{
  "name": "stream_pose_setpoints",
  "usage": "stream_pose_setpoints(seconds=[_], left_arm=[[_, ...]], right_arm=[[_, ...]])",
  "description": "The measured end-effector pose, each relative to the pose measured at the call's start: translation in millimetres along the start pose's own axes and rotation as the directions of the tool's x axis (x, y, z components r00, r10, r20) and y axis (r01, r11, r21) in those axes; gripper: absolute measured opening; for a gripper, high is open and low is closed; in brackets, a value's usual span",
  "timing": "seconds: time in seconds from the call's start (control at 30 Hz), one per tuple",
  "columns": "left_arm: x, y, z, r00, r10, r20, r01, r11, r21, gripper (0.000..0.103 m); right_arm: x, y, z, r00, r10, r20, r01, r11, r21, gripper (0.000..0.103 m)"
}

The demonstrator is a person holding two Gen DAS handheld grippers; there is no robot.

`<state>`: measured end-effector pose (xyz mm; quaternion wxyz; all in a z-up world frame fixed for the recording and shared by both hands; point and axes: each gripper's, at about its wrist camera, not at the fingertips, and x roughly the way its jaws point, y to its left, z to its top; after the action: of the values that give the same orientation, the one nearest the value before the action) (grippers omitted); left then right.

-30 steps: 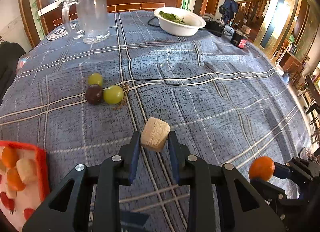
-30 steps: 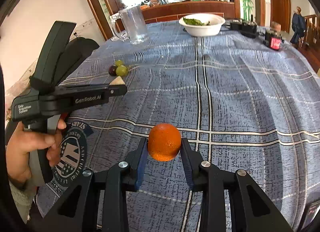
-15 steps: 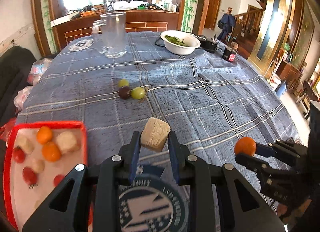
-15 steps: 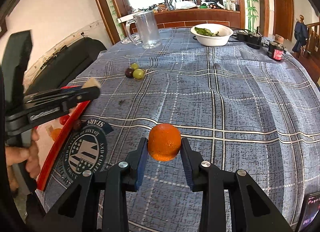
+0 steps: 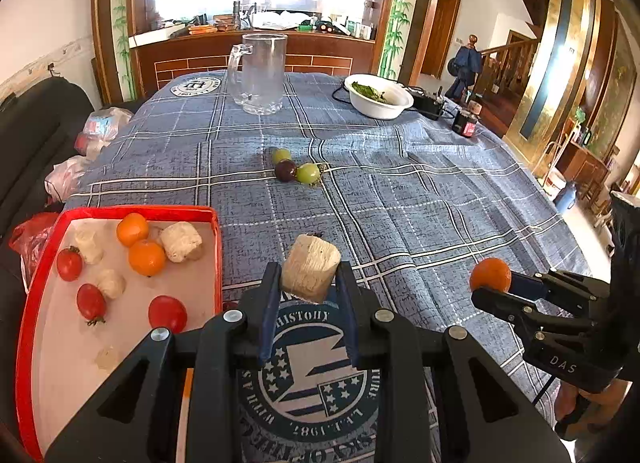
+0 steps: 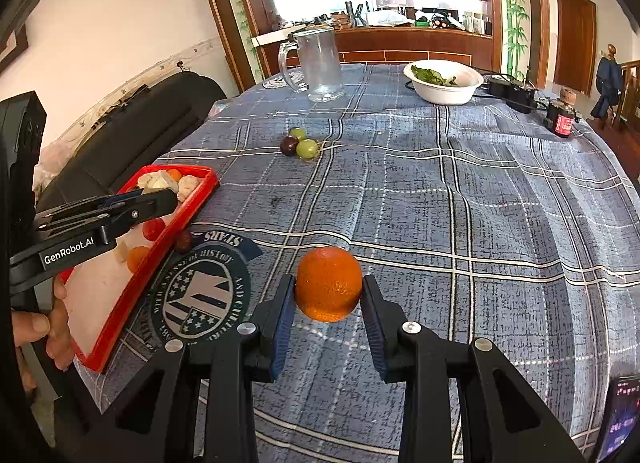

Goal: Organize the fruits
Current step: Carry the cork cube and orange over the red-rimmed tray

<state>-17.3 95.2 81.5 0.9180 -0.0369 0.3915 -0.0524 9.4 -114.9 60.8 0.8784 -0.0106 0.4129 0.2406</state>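
Open cloth [image 5: 420, 199] mid-table — grapes [image 5: 297, 170] clustered centre, mug [image 5: 262, 73], bowl [image 5: 378, 97] far edge

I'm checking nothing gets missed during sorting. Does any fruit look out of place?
Yes. Three grapes sit loose mid-table, away from the red tray, and one small dark fruit lies on the cloth just outside the tray's wall.

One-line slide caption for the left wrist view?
Left gripper holds a pale fruit chunk beside the red tray.

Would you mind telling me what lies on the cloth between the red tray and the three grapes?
Nothing but bare checked tablecloth lies between the red tray and the grapes; the left wrist view shows it most plainly.
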Motion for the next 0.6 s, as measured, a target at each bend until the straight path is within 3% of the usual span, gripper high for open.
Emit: stream_pose_setpoints(seconds=[0.6], left_arm=[[-60.8,32.1,-26.6,0.998,0.035,0.061,-0.031,0.997,-0.065,0.025]], right_arm=[[-12.4,60.7,-3.7,0.989,0.143,0.026,-0.142,0.989,-0.043,0.033]])
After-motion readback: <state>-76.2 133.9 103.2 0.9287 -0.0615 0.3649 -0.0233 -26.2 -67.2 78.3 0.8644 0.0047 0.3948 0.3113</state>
